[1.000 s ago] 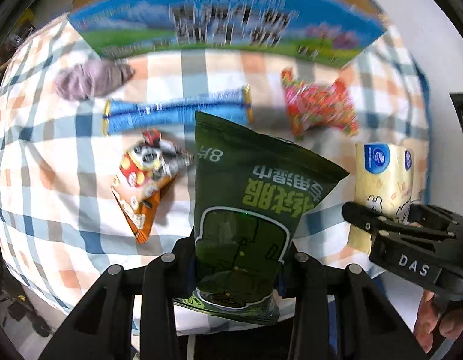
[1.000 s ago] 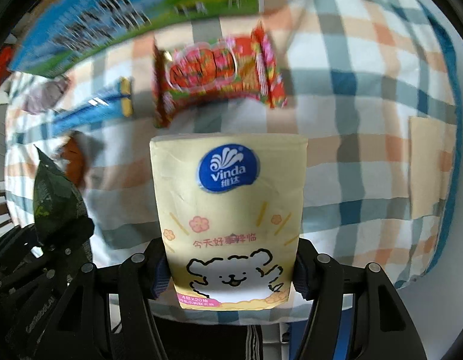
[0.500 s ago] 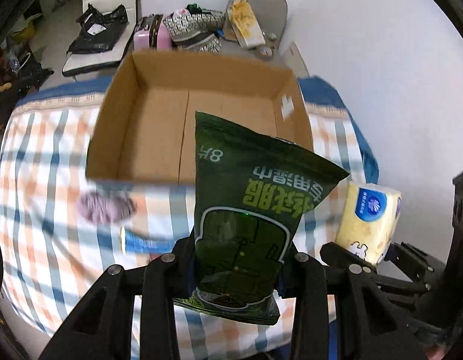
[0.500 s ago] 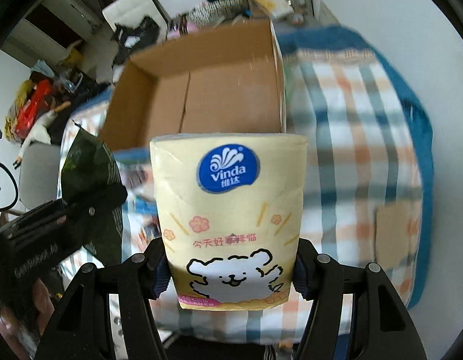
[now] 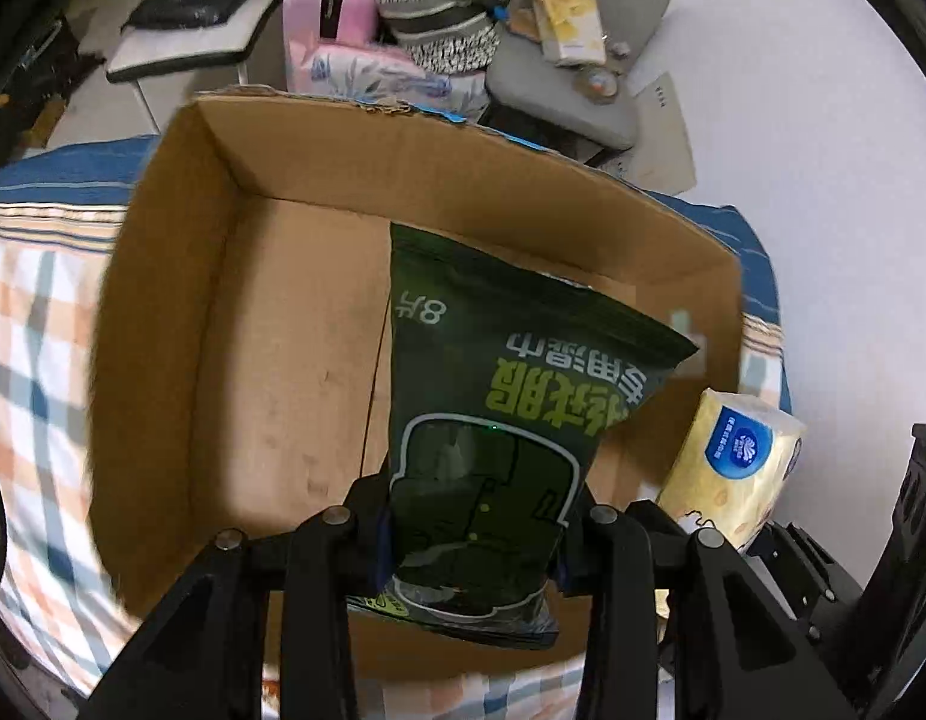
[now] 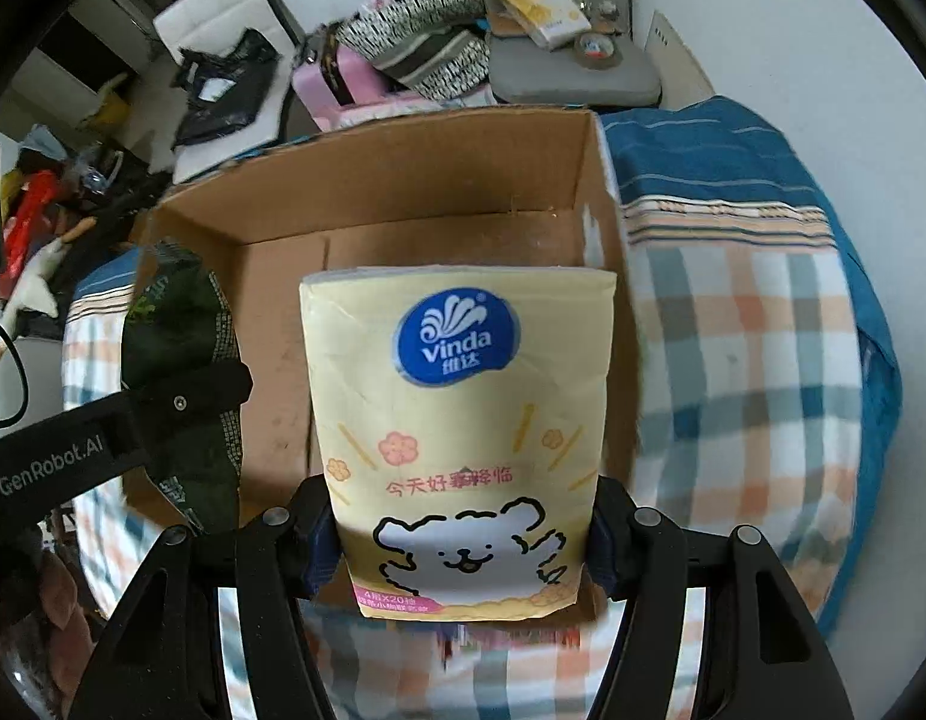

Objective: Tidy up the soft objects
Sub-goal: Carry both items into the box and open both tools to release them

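My left gripper is shut on a dark green wet-wipes pack and holds it over the open cardboard box. My right gripper is shut on a yellow Vinda tissue pack, held over the box's right half. In the left wrist view the tissue pack shows at the right, above the box's near right corner. In the right wrist view the green pack and the left gripper show at the left. The box floor looks bare.
The box sits on a bed with a checked sheet and a blue edge. Behind the box are a grey chair with a yellow packet, a pink case and piled clutter. A white wall is to the right.
Both grippers have lifted off the sheet and moved forward over the box with their packs. The snacks on the sheet have dropped out of view. The box now fills both views.
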Demonstrator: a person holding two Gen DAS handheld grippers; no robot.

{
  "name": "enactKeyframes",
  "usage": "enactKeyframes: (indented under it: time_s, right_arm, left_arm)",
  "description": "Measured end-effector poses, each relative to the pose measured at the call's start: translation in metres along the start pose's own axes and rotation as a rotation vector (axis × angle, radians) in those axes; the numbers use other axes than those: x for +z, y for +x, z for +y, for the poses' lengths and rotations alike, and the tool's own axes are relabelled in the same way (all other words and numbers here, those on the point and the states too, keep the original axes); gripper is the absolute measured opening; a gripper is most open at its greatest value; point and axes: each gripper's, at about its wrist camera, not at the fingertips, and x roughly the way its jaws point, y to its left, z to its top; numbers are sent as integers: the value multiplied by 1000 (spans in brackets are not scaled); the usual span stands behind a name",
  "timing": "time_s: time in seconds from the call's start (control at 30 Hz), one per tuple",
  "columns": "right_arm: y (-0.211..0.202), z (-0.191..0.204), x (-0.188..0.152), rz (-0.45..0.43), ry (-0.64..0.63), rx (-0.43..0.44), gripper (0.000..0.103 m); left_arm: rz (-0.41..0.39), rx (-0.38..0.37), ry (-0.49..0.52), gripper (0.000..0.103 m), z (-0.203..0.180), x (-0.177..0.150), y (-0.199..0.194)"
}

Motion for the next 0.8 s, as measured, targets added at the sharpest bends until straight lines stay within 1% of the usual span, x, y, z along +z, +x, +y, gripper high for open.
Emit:
enactKeyframes:
  time_s: [0.07,0.1,0.13,0.2,0.23,0.4,0.47,0.5,0.6,0.63,0.67,0.73,0.8]
  right_arm:
    - [-6,6,31,19,-1,-3,66]
    - [5,4,35,25,-5,-9,66]
    - [-3,12,63,33,-5,-11,66]
    - [3,14,77,45,-5,-18,66]
    - [-1,29,83,52,-4,-18,66]
    - [17,33,103,87,-6,-25,66]
    - [24,38,110,100,-17,-20,66]
    - [25,46,124,107,-20,-21,67]
    - [31,51,129,104,-31,-41,68]
    - [30,53,130,105,-31,-46,71]
    - [28,57,130,104,-32,-45,72]
    - [27,61,131,98,-41,-49,78]
    - [26,62,135,93,-43,-56,81]
  left_arm:
    - [21,1,-7,34,3,12,10]
    - [37,-8,-11,34,4,19,16]
    - [50,-14,-16,34,5,25,22]
    - [75,-25,-20,35,7,34,32]
    - [87,-29,-21,35,7,38,38]
    - [134,-43,-10,35,8,52,61]
    - [154,-32,0,35,5,55,68]
    - [163,-23,1,35,4,56,71]
    - [190,-5,8,38,-1,61,81]
    - [189,4,11,42,-3,62,81]
    - [189,6,12,49,-4,63,81]
    - [171,22,17,51,-10,65,77]
    - [156,34,19,63,-12,65,72]
